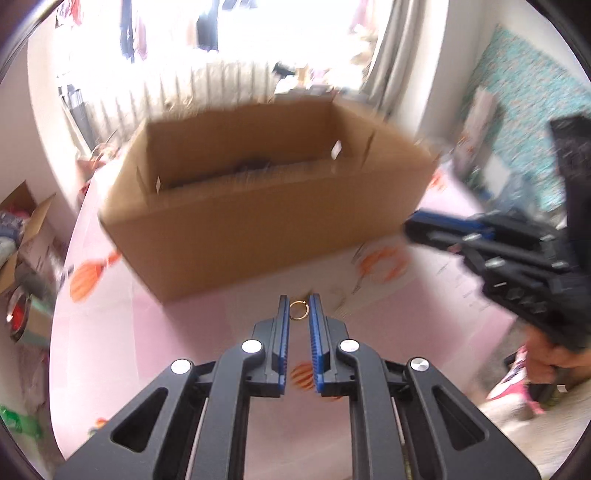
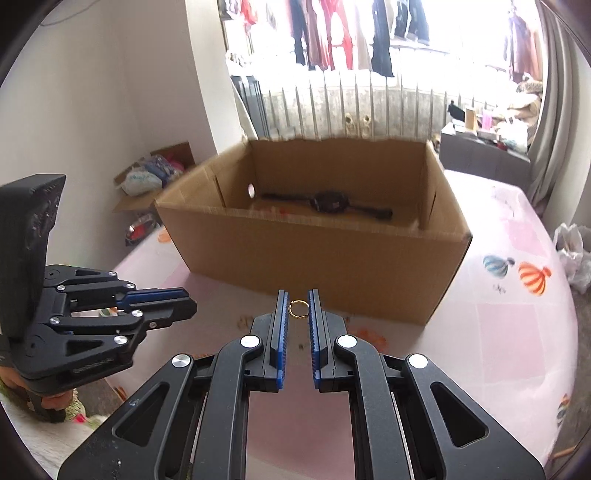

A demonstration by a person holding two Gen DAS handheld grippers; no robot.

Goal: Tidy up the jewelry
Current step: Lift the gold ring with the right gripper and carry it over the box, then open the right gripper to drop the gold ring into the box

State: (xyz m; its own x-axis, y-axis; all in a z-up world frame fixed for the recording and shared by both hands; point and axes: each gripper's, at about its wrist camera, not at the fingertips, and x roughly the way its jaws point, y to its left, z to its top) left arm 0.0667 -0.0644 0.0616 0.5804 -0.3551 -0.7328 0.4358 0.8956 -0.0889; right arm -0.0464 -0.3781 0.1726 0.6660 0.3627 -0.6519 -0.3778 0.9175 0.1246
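Observation:
Two small gold rings are held, one in each gripper. In the left wrist view my left gripper is shut on a thin gold ring, pinched between its blue pads above the pink sheet. In the right wrist view my right gripper is shut on a second gold ring in the same way. Both grippers hang just in front of an open cardboard box. A black wristwatch lies inside the box. The left gripper shows at the left of the right wrist view. The right gripper shows blurred at the right of the left wrist view.
The box stands on a bed with a pink sheet printed with striped balloons. A smaller open carton of clutter sits on the floor at the left. Hanging clothes fill the window side behind.

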